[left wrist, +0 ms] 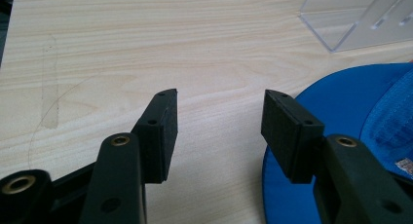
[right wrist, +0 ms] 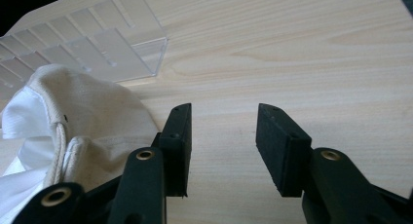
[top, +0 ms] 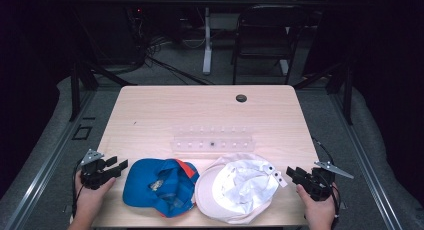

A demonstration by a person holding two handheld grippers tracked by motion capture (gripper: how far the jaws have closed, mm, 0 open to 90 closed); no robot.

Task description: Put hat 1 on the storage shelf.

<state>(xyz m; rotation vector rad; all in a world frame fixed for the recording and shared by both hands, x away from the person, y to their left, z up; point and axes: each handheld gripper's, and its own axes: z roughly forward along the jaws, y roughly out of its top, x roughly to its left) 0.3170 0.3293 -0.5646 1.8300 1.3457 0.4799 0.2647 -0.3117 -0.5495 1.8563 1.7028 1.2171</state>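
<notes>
1. In the high view, a blue cap (top: pixel 156 186) and a white cap (top: pixel 235 189) lie side by side, touching, at the near edge of the table (top: pixel 165 110), both upside down.
2. The left gripper (top: pixel 116 168) sits just left of the blue cap, the right gripper (top: pixel 292 173) just right of the white cap.
3. A clear rack (top: pixel 212 141) lies beyond the caps.
4. The left gripper view adds detail: jaws apart with bare wood between, the blue cap's brim (left wrist: pixel 336 100) just beside the right-hand jaw.
5. The right gripper view shows jaws apart, nothing between, the white cap's fabric (right wrist: pixel 78 117) against the left-hand jaw.
</notes>
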